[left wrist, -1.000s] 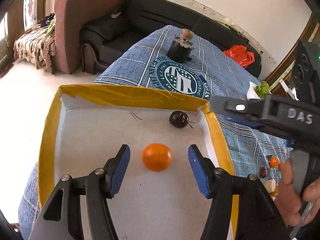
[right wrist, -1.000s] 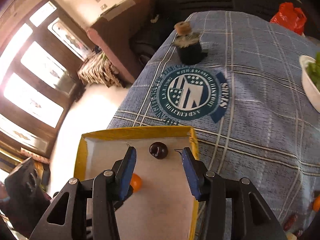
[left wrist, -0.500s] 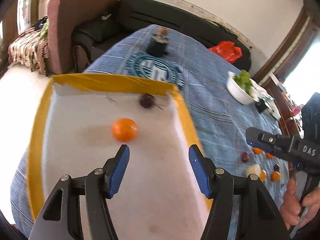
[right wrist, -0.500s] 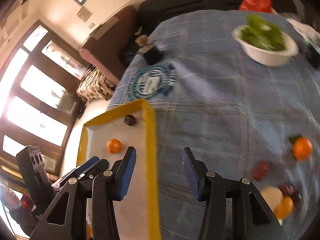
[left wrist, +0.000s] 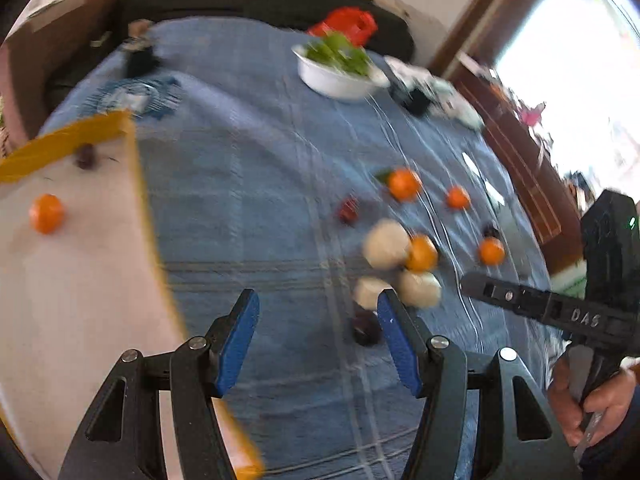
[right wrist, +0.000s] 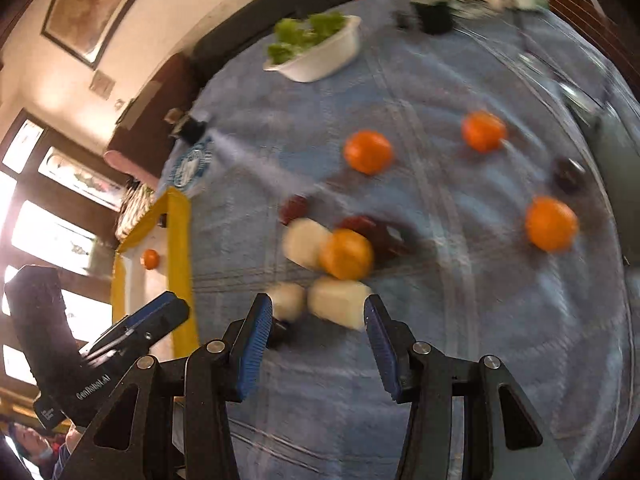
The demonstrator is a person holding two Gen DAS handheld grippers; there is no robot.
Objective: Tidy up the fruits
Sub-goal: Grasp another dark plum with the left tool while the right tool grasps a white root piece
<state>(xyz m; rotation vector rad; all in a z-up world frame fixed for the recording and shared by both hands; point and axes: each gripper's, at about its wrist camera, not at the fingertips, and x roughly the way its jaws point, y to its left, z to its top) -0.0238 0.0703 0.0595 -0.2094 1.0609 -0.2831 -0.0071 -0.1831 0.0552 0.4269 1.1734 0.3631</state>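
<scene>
A yellow-rimmed white box [left wrist: 136,184] at the left holds an orange [left wrist: 47,213] and a dark cherry [left wrist: 85,157]. Loose fruit lies on the blue cloth: several oranges [left wrist: 404,185], pale round fruits [left wrist: 386,243] and dark red fruits [left wrist: 348,211]. My left gripper [left wrist: 318,338] is open and empty above the cloth, just right of the box. My right gripper [right wrist: 318,350] is open and empty, close over a pale fruit [right wrist: 340,304] with an orange [right wrist: 347,254] beyond it. The box also shows at the left in the right wrist view [right wrist: 180,232].
A white bowl of greens [left wrist: 338,78] stands at the back of the table, with a dark bottle [left wrist: 138,56] at the far left. A black sofa and a red bag [left wrist: 348,24] lie behind. Small dark items [left wrist: 416,100] sit at the back right.
Both grippers have swung right, away from the box and over to the loose fruit. The orange and cherry stay in the box. Both grippers remain open.
</scene>
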